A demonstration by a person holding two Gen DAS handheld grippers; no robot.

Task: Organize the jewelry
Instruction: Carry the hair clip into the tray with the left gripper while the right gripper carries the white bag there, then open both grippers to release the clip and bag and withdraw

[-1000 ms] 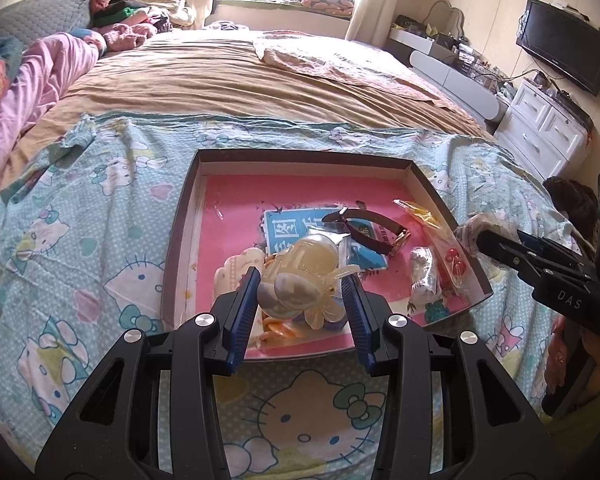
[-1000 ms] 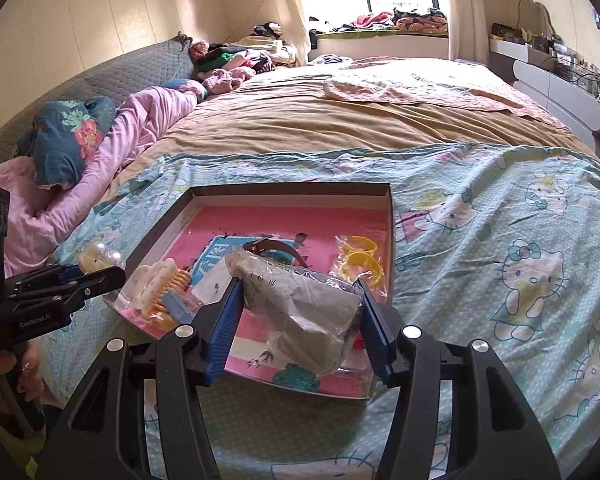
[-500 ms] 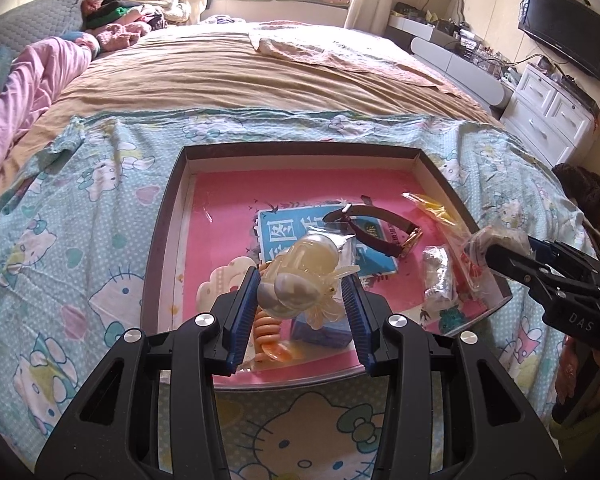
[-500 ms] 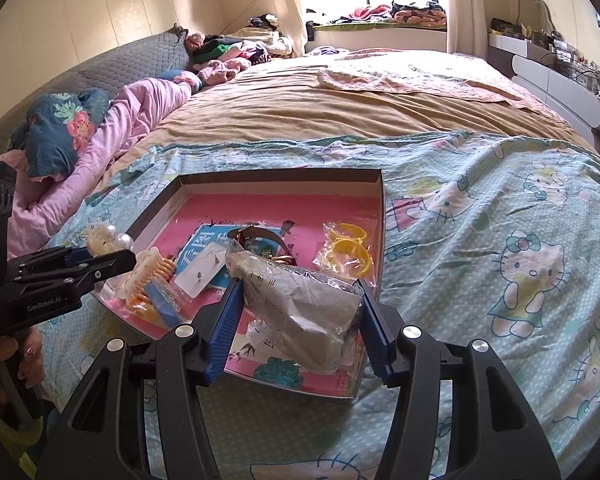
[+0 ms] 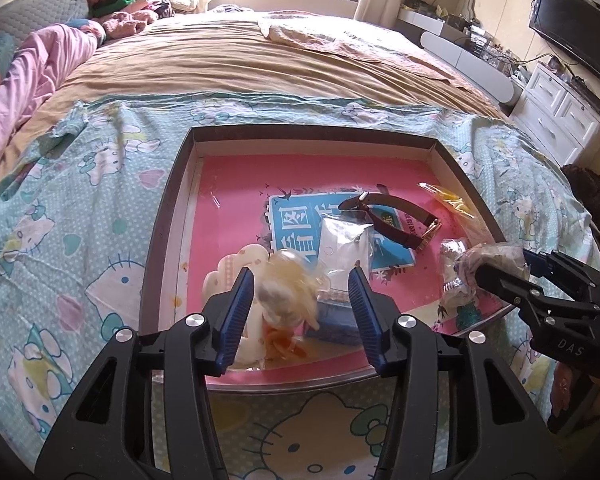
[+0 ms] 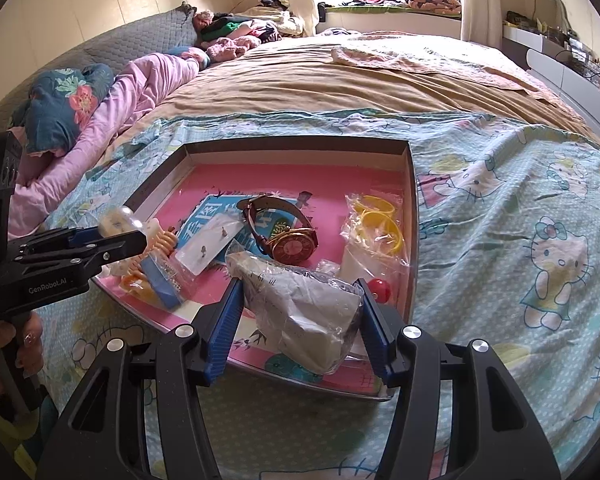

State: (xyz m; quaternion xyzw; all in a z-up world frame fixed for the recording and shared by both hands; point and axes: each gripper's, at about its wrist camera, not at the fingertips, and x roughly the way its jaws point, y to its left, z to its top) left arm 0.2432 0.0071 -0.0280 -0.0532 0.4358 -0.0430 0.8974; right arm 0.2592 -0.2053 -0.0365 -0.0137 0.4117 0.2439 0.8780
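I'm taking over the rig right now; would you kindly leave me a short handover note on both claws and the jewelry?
Left claw: jaws have just been opening; the pale ornament shows blurred between them over the near left part of the tray, with the right pad clear of it.
Right claw: shut on a plastic bag with something grey inside, held over the tray's near edge.
Done: the tray, on the bed, holds the watch, bagged yellow bangles and other small packets.
Left: probably let the ornament settle, then set the bag in.
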